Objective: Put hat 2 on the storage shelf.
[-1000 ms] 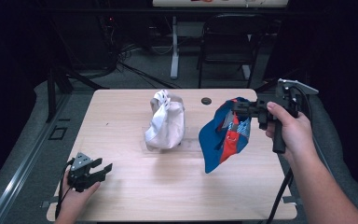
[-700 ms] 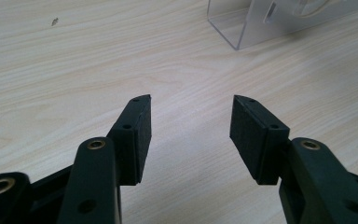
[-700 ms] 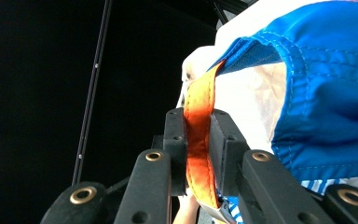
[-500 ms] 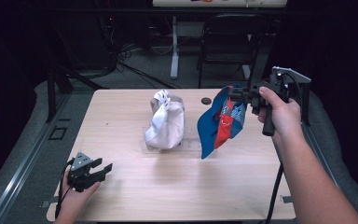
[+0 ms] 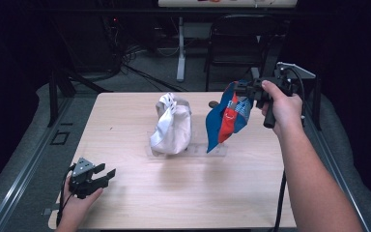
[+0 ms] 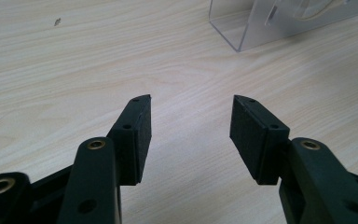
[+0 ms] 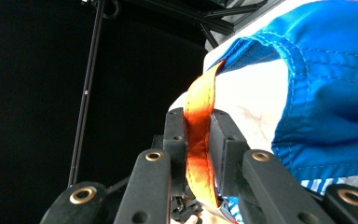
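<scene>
right hand-held gripper (image 7: 197, 140) clamps blue cap (image 5: 224, 121) by its orange strap (image 7: 199, 126); left hand-held gripper (image 6: 191, 135) gapes empty; no legible writing

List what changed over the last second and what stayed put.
The right gripper, shut on the orange strap of the blue cap, carried it farther from the person, toward the table's far edge. The white cap and open left gripper stayed put.

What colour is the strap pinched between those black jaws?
Orange: the strap is clamped by the right gripper, clearest in the right gripper view.
</scene>
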